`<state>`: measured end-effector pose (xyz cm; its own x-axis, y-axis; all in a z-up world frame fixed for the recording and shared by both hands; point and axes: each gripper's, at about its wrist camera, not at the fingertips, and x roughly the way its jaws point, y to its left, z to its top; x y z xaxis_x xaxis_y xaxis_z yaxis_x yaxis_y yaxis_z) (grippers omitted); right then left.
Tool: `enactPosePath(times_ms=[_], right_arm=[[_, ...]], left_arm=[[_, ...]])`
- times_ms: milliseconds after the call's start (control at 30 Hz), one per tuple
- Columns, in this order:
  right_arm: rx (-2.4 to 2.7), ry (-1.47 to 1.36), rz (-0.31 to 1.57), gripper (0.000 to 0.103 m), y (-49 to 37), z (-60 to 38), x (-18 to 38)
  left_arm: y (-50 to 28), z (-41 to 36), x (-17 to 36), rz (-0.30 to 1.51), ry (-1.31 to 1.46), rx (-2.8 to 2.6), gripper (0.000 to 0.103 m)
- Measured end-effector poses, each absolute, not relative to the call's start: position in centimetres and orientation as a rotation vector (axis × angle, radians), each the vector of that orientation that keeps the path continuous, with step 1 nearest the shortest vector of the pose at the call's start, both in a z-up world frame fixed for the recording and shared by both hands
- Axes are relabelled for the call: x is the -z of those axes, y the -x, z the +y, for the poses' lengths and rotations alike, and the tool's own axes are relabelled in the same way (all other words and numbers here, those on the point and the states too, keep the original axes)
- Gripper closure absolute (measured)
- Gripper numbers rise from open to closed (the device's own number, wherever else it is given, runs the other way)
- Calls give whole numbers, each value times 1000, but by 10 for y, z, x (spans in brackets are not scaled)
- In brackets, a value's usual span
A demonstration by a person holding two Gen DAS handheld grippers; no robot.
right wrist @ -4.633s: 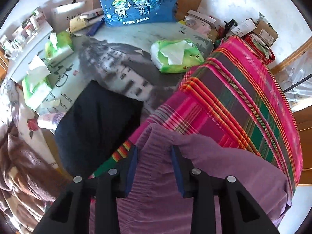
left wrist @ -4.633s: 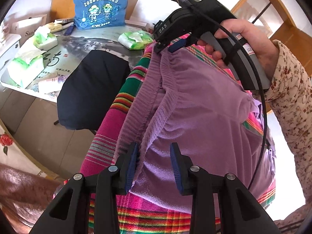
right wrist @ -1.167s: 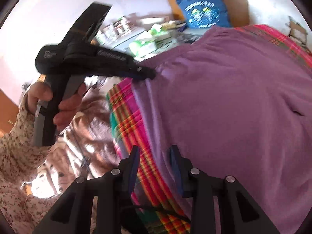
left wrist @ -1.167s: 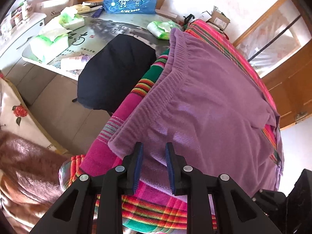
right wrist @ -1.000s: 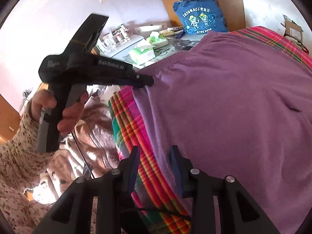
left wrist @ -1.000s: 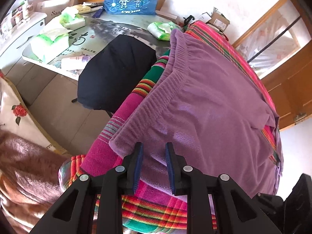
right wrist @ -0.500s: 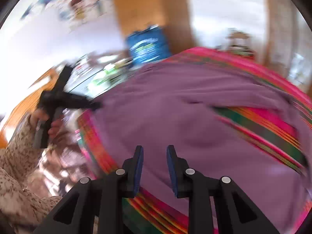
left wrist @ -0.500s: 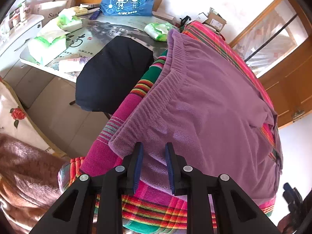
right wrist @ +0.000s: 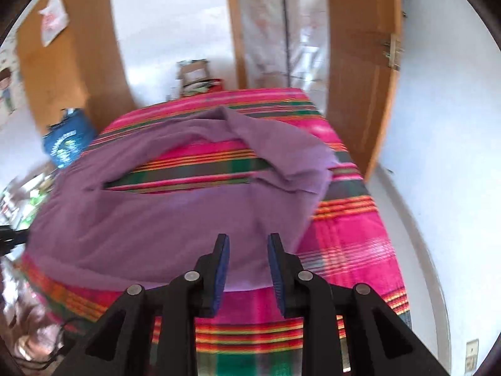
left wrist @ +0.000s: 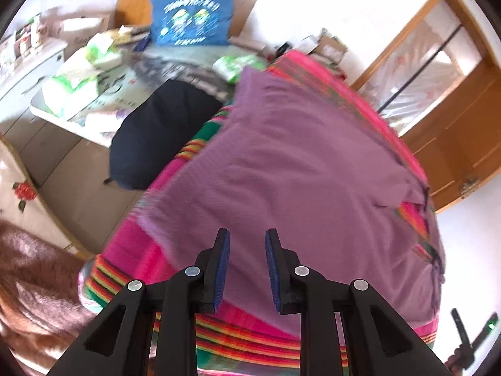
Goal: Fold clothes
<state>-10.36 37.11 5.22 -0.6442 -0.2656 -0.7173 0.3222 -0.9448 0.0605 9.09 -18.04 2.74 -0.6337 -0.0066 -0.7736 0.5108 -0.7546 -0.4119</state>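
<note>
Purple trousers (left wrist: 297, 163) lie spread on a pink striped blanket (left wrist: 131, 244) over a bed. My left gripper (left wrist: 245, 241) is open and empty above the near edge of the trousers by the waistband end. In the right wrist view the trousers (right wrist: 156, 219) show two legs, the far leg (right wrist: 275, 144) bent over the blanket (right wrist: 350, 238). My right gripper (right wrist: 247, 244) is open and empty above the near leg.
A dark garment (left wrist: 156, 131) hangs between the bed and a cluttered table (left wrist: 103, 94) with tissue packs and a blue bag (left wrist: 191, 15). A brown blanket (left wrist: 34, 282) lies at lower left. A wooden door (right wrist: 360, 62) stands beyond the bed.
Both grippers have let go of the trousers and drawn back. The right gripper has swung right, from the waistband side toward the leg end. The left view has shifted right and is blurred.
</note>
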Motion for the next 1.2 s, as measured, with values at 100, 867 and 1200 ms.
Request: enactPosePath(times_ms=[100, 867, 1200], right_arm=[[2621, -1119, 159, 76, 118, 370, -40], [2491, -1237, 261, 72, 214, 315, 6], [2494, -1266, 297, 85, 220, 320, 9]], left_arm=[[-84, -154, -41, 862, -1121, 2505, 75], [12, 53, -35, 191, -1647, 3031, 75], [12, 129, -33, -206, -1808, 3205, 74]])
